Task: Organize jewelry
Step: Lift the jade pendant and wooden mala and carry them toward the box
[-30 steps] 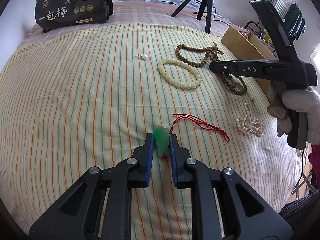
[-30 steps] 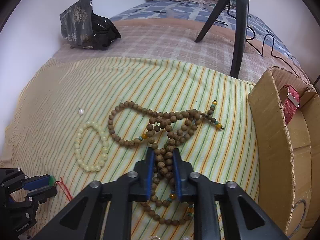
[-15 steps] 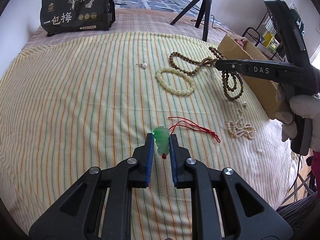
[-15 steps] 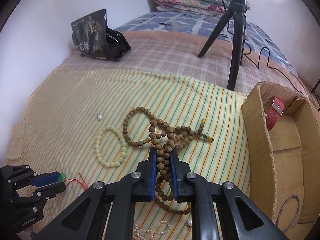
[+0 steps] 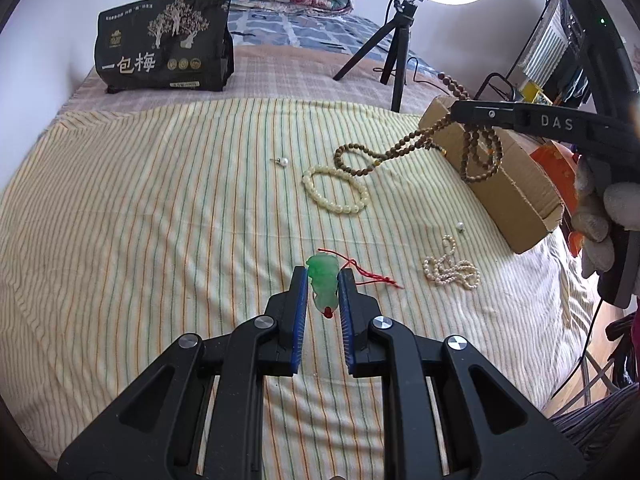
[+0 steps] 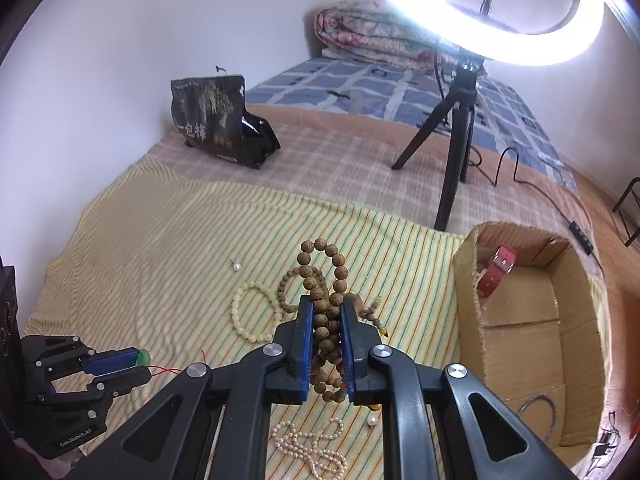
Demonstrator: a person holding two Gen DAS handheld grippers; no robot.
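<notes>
Left gripper [image 5: 323,280] fingers clamp the green pendant [image 5: 324,285], well apart from the cardboard box [image 6: 532,320]. Right gripper [image 6: 325,312] fingers clamp the wooden bead strand [image 6: 326,320] beside the box.

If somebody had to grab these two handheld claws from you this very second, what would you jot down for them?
Left gripper: shut on the green pendant, its red cord trailing on the striped cloth.
Right gripper: shut on the wooden beads, partly lifted, one loop on the cloth.
Cardboard box to the right holds a red item and a thin ring.
On the cloth: cream bracelet, pearl strand, two single pearls.
Left to do, I'd guess: put the beads and pendant in the box, then the rest.
</notes>
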